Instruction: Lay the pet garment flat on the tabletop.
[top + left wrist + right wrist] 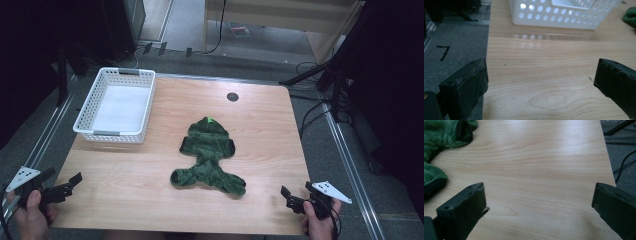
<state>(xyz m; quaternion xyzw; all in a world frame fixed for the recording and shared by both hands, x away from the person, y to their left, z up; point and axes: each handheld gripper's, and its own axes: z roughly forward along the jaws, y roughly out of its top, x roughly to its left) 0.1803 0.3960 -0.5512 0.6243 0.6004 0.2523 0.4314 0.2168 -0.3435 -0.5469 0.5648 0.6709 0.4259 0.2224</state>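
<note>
High view: a green fleece garment (208, 157) lies flat at the middle of the desk (260, 145), well apart from both claws. Left claw (70, 184) sits at the near left edge, jaws wide and empty; right claw (294, 196) at the near right corner, likewise gaping. White basket (117, 104) stands far left.
</note>
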